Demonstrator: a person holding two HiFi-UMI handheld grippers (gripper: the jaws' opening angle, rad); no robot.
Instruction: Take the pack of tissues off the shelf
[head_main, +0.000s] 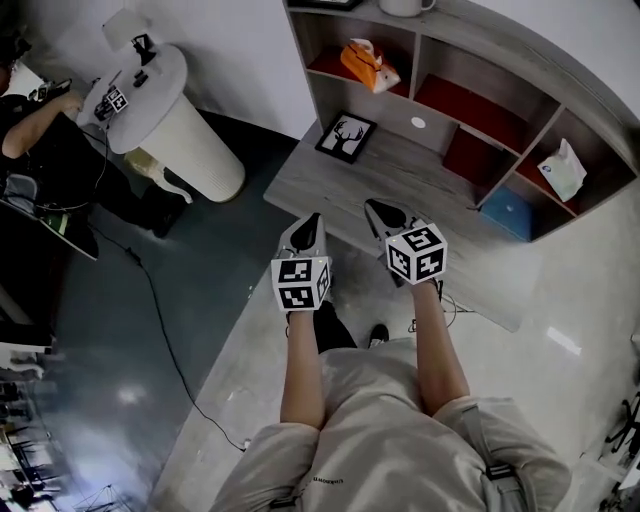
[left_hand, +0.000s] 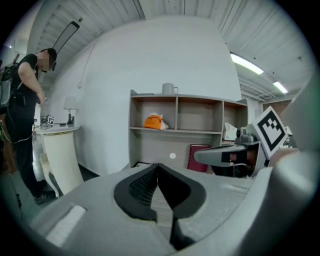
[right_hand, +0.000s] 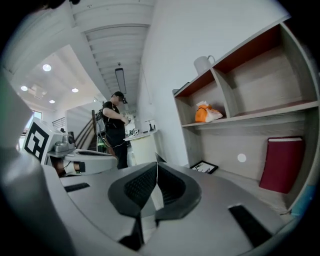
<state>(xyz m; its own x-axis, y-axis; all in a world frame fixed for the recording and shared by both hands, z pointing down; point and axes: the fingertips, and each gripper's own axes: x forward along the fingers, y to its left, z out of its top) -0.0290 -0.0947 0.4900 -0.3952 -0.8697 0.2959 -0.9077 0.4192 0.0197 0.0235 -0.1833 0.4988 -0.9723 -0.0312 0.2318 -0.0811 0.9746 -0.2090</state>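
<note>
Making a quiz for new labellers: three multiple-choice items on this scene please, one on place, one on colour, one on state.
1. Where is the pack of tissues? A: on the floor. B: upper left compartment of the shelf. C: between the tongs.
2. Its colour? A: orange. B: blue. C: green.
3. The right tongs are: A: wide open. B: shut on the pack. C: shut, empty.
Key: B, it lies in that compartment; A, its wrap shows orange; C, the jaws meet with nothing between.

readable text: none | cube markers (head_main: 301, 282) — square patterns, no letters | shirt print (head_main: 327, 481) — too small to read
</note>
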